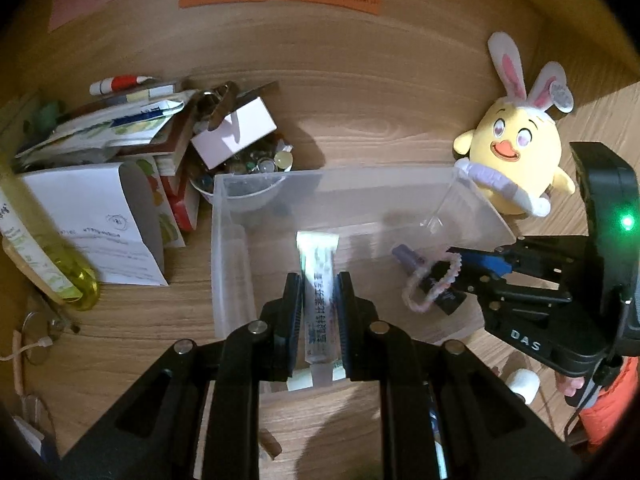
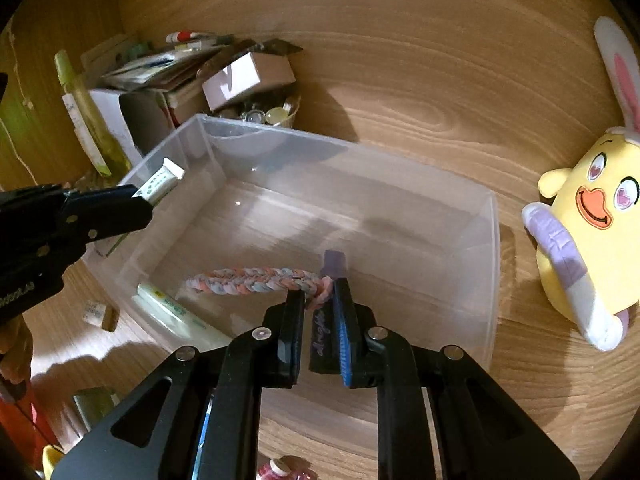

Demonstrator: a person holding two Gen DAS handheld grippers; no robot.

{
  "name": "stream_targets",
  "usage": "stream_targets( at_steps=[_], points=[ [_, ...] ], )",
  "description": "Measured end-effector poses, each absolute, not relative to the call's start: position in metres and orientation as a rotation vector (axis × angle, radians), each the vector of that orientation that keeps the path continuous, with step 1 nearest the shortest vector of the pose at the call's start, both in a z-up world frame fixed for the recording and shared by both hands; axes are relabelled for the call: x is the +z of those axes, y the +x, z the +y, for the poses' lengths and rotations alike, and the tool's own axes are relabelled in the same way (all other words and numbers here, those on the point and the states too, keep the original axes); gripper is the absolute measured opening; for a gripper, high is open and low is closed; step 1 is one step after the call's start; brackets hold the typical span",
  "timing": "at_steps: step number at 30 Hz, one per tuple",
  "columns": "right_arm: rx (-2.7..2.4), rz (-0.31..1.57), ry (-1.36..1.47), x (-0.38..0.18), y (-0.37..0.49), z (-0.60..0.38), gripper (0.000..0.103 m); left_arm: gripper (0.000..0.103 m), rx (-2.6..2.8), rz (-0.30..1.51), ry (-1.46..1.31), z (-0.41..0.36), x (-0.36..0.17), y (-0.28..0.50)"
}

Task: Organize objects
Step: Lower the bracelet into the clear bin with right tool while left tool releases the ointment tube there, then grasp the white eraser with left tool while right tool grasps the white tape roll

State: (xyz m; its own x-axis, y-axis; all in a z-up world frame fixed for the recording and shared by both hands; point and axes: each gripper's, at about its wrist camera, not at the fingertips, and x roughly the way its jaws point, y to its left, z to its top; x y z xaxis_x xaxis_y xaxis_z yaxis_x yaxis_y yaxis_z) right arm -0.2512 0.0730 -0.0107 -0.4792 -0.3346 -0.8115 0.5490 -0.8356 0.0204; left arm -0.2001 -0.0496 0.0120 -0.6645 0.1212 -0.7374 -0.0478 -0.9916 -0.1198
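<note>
My left gripper is shut on a white tube with printed lettering and holds it over the near left part of a clear plastic bin. From the right wrist view the same gripper and white tube hang at the bin's left rim. My right gripper is shut on a dark purple tube, and a braided pastel band trails left from its jaws above the bin floor. A pale green tube lies in the bin's near left corner.
A yellow plush chick with rabbit ears leans against the wall right of the bin. Behind the bin at left are stacked booklets, a white box over a bowl of glass beads, and a yellow-green bottle. A small wooden block lies left of the bin.
</note>
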Motion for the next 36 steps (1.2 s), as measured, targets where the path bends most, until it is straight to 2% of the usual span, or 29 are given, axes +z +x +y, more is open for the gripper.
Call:
stream_targets(
  at_steps=[2, 4, 6, 8, 10, 13, 19, 28, 36],
  points=[
    [-2.293, 0.338, 1.197, -0.009, -0.249, 0.073, 0.025, 0.017, 2.779, -0.136, -1.241, -0.05, 0.012, -0.2],
    [-2.301, 0.348, 1.18, -0.006, -0.246, 0.073, 0.032, 0.017, 2.773, -0.148, -1.237, -0.051, 0.014, -0.197],
    [-2.318, 0.356, 1.143, 0.002, -0.238, 0.076, 0.033, 0.019, 2.776, -0.15, -1.225, -0.053, 0.018, -0.194],
    [-2.325, 0.34, 1.114, 0.01, -0.23, 0.081, 0.034, 0.028, 2.788, -0.15, -1.205, -0.055, 0.023, -0.188],
    [-2.335, 0.321, 1.089, 0.016, -0.223, 0.086, 0.039, 0.042, 2.806, -0.147, -1.182, -0.058, 0.029, -0.179],
    [-2.367, 0.301, 1.034, 0.028, -0.208, 0.097, 0.047, 0.053, 2.838, -0.133, -1.145, -0.063, 0.036, -0.162],
    [-2.417, 0.228, 0.953, 0.042, -0.174, 0.131, 0.052, 0.066, 2.88, -0.125, -1.124, -0.08, 0.036, -0.128],
    [-2.401, 0.107, 1.056, 0.009, -0.148, 0.171, 0.052, 0.067, 2.83, -0.146, -1.314, -0.101, -0.016, -0.11],
    [-2.349, 0.117, 1.162, -0.028, -0.129, 0.175, 0.052, 0.067, 2.703, -0.105, -1.457, -0.103, -0.053, -0.109]
  ],
)
